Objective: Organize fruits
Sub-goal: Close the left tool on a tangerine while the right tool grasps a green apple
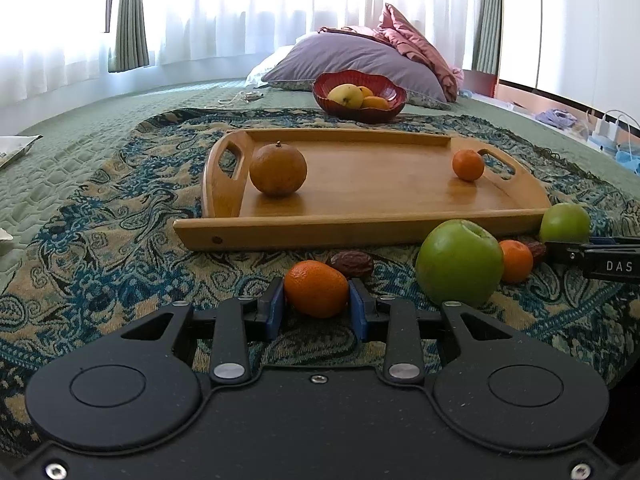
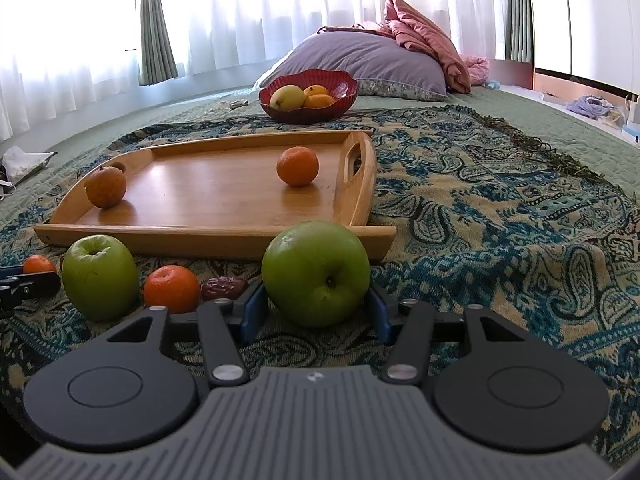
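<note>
My left gripper (image 1: 316, 304) is shut on a small tangerine (image 1: 316, 289) that rests on the patterned blanket in front of the wooden tray (image 1: 360, 228). My right gripper (image 2: 316, 312) has its blue pads against both sides of a green apple (image 2: 316, 272) on the blanket. The tray holds a large orange (image 1: 278, 169) at its left and a small tangerine (image 1: 468, 165) at its right. A second green apple (image 1: 460, 262), another tangerine (image 1: 516, 261) and a date (image 1: 352, 264) lie between the grippers.
A red bowl (image 1: 360, 98) with yellow and orange fruit stands behind the tray, before a purple pillow (image 1: 352, 58). A second date (image 2: 224, 287) lies left of my right gripper. Clutter (image 1: 608, 132) lies at the bed's right edge.
</note>
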{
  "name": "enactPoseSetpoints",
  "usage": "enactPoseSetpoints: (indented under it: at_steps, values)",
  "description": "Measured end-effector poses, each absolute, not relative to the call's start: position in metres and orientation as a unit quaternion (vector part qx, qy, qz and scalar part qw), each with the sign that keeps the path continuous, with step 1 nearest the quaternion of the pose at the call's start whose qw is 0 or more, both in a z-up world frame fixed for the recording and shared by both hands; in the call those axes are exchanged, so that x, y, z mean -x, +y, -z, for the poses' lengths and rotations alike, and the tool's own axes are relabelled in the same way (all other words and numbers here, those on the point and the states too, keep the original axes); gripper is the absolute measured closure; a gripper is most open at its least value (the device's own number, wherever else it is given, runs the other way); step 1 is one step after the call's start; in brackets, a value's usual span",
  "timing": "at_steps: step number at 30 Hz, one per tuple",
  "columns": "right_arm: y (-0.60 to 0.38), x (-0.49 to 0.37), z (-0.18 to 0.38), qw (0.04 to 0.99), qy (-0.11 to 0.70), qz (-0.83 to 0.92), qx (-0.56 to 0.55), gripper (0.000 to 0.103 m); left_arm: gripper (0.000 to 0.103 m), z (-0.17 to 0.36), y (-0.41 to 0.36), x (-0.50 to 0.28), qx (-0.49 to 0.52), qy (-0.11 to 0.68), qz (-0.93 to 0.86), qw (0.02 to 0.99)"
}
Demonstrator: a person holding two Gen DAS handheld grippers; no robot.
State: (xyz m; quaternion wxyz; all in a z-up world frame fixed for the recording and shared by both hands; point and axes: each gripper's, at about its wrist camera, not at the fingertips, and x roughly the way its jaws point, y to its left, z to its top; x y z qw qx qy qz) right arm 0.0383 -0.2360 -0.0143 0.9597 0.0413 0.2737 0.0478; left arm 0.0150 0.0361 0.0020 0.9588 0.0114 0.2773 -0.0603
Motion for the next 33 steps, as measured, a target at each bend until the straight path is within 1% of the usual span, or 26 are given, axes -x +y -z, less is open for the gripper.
enactPoseSetpoints:
  at_steps: [9, 16, 20, 24, 25, 28, 33]
  values:
    - [-0.239, -0.036, 0.010, 0.961, 0.265, -0.042, -0.059, 0.046, 0.071, -0.017, 0.032, -0.020, -0.015, 0.258, 0.059, 0.964]
    - [-0.241, -0.032, 0.002, 0.966, 0.250, -0.039, -0.054, 0.047, 0.072, -0.026, 0.030, -0.026, -0.015, 0.246, 0.057, 0.967]
    - [-0.240, -0.033, 0.003, 0.965, 0.256, -0.038, -0.048, 0.047, 0.072, -0.028, 0.029, -0.026, -0.012, 0.244, 0.058, 0.968]
    - [-0.244, -0.036, 0.012, 0.959, 0.271, -0.035, -0.076, 0.044, 0.072, -0.027, 0.028, -0.025, -0.015, 0.245, 0.059, 0.968]
    - [-0.245, -0.035, 0.012, 0.959, 0.268, -0.036, -0.082, 0.042, 0.072, -0.027, 0.027, -0.026, -0.015, 0.245, 0.059, 0.968]
    - [-0.243, -0.038, 0.012, 0.960, 0.265, -0.037, -0.081, 0.039, 0.072, -0.026, 0.027, -0.027, -0.015, 0.246, 0.058, 0.967]
    - [-0.241, -0.048, 0.011, 0.961, 0.262, -0.036, -0.084, 0.036, 0.072, -0.024, 0.027, -0.030, -0.011, 0.249, 0.057, 0.967]
